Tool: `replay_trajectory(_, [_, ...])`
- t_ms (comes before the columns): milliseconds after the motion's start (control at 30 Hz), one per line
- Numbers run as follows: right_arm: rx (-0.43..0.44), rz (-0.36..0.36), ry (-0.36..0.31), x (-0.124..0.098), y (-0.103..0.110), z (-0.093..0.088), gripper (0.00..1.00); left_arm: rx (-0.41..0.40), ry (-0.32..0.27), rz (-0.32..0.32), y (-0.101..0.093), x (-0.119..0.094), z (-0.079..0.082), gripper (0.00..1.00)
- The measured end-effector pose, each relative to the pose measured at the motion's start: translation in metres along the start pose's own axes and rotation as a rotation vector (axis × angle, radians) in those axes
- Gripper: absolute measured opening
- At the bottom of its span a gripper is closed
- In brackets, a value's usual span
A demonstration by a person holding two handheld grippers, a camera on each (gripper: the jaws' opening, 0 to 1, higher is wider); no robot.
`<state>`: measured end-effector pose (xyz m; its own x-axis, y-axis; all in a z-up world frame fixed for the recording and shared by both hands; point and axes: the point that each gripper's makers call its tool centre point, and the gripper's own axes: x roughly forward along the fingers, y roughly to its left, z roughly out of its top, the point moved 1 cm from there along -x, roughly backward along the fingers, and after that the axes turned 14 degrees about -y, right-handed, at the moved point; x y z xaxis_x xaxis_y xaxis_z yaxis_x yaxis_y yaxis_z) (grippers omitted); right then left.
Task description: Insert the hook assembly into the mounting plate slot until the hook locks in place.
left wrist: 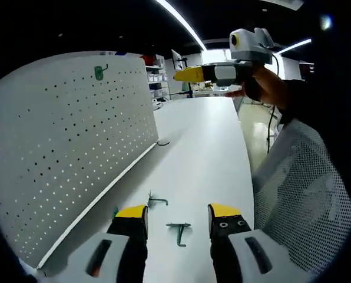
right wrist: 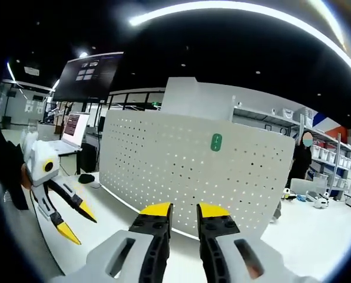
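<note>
In the left gripper view, the left gripper (left wrist: 178, 217) hovers low over the white table (left wrist: 205, 147), jaws apart and holding nothing. Between its yellow tips lies a green hook (left wrist: 179, 231); a second hook (left wrist: 156, 201) lies just beyond, toward the pegboard (left wrist: 63, 147) standing at frame left. One green hook plate (left wrist: 99, 71) is already mounted near the board's top. The right gripper (left wrist: 184, 74) hangs at upper right. In the right gripper view its jaws (right wrist: 181, 211) are parted, empty, facing the board.
</note>
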<state>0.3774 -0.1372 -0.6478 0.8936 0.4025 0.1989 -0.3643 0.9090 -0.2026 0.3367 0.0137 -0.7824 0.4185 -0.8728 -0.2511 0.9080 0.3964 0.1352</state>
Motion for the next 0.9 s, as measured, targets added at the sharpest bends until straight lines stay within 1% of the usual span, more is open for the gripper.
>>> replay_trajectory(100, [0.001,-0.004,0.001,0.0,-0.001,0.0,0.14,0.017,0.016,-0.025,-0.001,0.005,-0.005,0.41])
replay_trajectory(267, [0.003,-0.006,0.006,0.0,-0.001,-0.002,0.15,0.022,0.044,-0.068,-0.003,0.015,-0.018,0.4])
replay_trajectory(433, [0.004,-0.008,0.01,0.0,-0.002,-0.004,0.15,0.039,0.066,-0.118,-0.009,0.022,-0.028,0.36])
replay_trajectory(500, [0.006,-0.01,0.011,0.0,-0.002,-0.005,0.15,0.05,0.082,-0.125,-0.009,0.025,-0.033,0.34])
replay_trajectory(733, [0.015,-0.01,0.016,0.0,-0.001,-0.007,0.15,0.049,0.107,-0.148,-0.01,0.033,-0.043,0.3])
replay_trajectory(867, [0.022,-0.007,0.018,0.0,0.0,-0.008,0.15,0.064,0.136,-0.163,-0.011,0.037,-0.052,0.29])
replay_trajectory(900, [0.03,-0.008,0.017,-0.001,0.0,-0.008,0.15,0.081,0.146,-0.162,-0.009,0.038,-0.055,0.29])
